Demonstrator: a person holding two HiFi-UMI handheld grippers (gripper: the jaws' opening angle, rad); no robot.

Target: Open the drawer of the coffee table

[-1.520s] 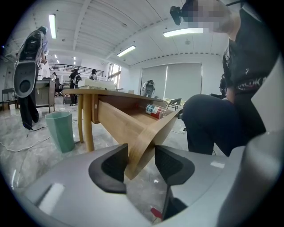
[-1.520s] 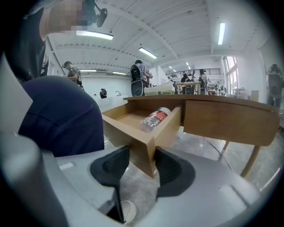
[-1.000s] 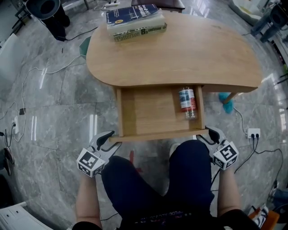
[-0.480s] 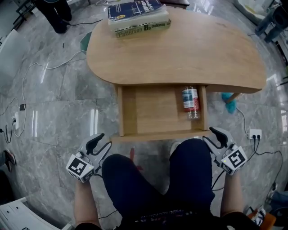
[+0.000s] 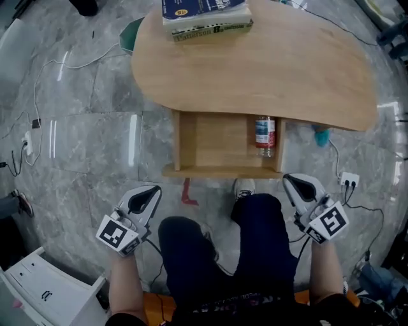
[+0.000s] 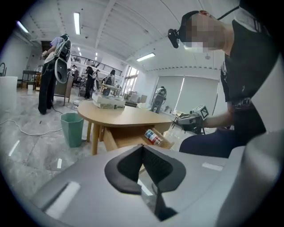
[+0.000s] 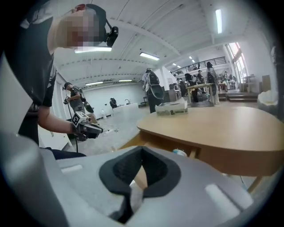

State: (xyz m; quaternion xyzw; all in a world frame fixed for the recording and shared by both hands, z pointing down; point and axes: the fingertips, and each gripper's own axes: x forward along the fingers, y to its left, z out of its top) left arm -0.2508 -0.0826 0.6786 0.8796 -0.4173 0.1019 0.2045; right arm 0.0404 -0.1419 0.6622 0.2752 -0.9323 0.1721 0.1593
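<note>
The wooden coffee table (image 5: 255, 63) stands in front of me with its drawer (image 5: 220, 146) pulled out. A bottle with a red and blue label (image 5: 264, 134) lies in the drawer's right end. My left gripper (image 5: 145, 197) hangs left of my knees, short of the drawer front and clear of it. My right gripper (image 5: 299, 188) hangs to the right, also clear. Both have their jaws shut with nothing between them. The left gripper view shows its black pads (image 6: 133, 166) meeting, with the drawer (image 6: 131, 138) and bottle (image 6: 153, 136) beyond. The right gripper view shows the same pads (image 7: 128, 170).
A stack of books (image 5: 205, 16) lies on the table's far edge. My legs (image 5: 255, 248) are between the grippers. Cables and a power strip (image 5: 347, 181) lie on the marble floor; a green bin (image 6: 73, 128) stands past the table; a white box (image 5: 38, 290) sits lower left.
Both grippers left the drawer's front corners, rose towards the camera and went from open to shut. The drawer stays pulled out with the bottle in it.
</note>
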